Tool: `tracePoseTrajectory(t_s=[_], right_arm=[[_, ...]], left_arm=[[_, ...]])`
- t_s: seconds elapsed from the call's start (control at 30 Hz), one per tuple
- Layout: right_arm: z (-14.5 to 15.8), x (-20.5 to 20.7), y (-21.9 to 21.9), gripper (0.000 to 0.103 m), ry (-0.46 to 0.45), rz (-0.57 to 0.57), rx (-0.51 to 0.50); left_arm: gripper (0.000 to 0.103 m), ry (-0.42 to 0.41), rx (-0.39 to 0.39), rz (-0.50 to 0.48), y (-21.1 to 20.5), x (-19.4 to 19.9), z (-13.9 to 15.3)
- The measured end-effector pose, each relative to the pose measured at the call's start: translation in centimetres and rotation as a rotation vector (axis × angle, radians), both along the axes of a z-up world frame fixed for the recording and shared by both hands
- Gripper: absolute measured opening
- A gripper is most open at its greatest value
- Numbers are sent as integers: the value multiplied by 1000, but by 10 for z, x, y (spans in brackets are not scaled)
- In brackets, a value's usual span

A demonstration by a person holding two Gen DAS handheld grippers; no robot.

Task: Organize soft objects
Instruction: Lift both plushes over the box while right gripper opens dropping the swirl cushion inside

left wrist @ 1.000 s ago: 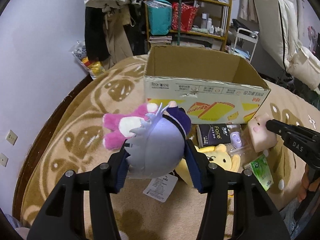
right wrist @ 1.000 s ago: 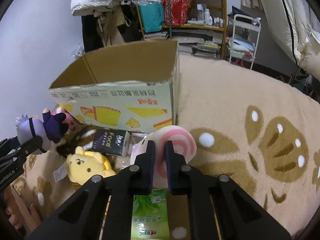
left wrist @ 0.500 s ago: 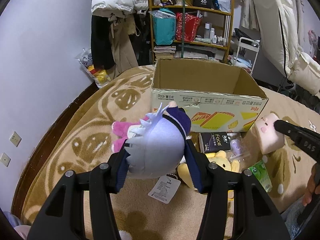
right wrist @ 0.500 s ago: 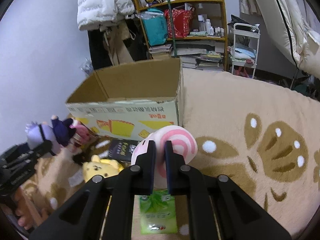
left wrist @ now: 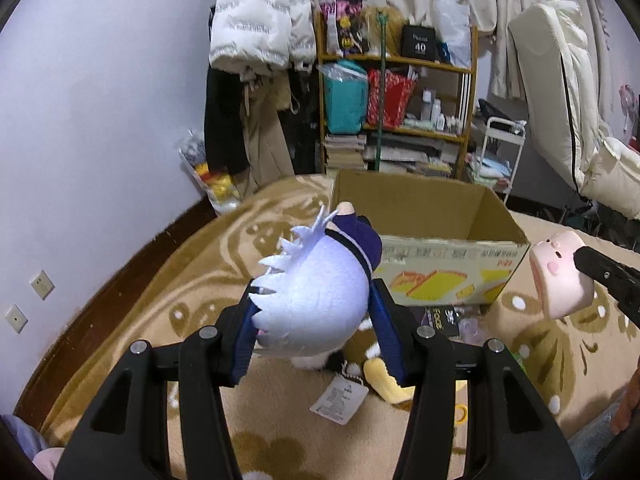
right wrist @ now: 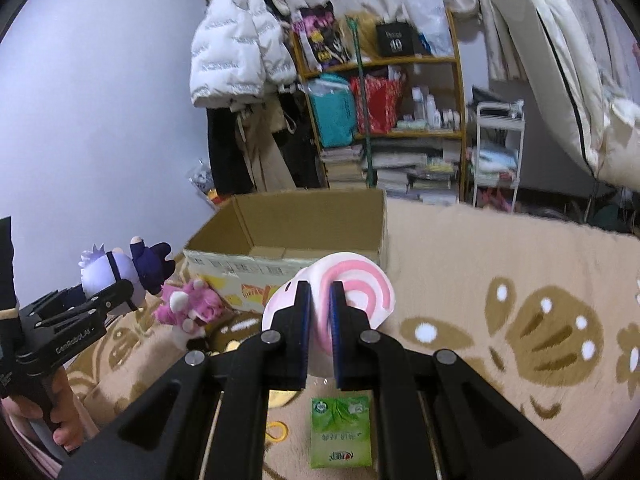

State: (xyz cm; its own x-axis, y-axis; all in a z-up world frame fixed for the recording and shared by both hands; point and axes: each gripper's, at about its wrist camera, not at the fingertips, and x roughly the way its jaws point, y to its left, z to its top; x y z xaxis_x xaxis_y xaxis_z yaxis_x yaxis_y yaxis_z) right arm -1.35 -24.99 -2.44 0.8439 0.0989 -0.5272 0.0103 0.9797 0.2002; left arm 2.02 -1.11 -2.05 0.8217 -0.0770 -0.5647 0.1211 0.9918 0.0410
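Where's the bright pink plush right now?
In the right wrist view, the bright pink plush lies on the patterned blanket at lower left, against the cardboard box front, below the purple-haired doll.

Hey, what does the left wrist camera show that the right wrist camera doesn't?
Only the left wrist view shows the white paper tag and the wall sockets. Only the right wrist view shows the green tissue pack and the pink plush on the blanket. Both show the cardboard box, the purple-haired doll and the pink swirl plush.
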Motion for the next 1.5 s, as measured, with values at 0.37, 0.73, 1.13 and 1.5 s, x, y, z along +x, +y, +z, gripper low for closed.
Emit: tracePoseTrajectory(t_s=[0.37, 0.73, 1.13, 1.5], right_arm=[[33, 5, 8, 10, -146, 7, -37], [46, 41, 19, 10, -192, 18, -117], [19, 87, 8, 10, -133, 56, -110], [-9, 111, -1, 11, -66, 32, -65]], left_arm=[[51, -102, 11, 20, -9, -2, 28], [51, -159, 44, 28, -20, 25, 48], [51, -120, 57, -46, -52, 87, 32], [52, -11, 102, -86, -74, 112, -8]])
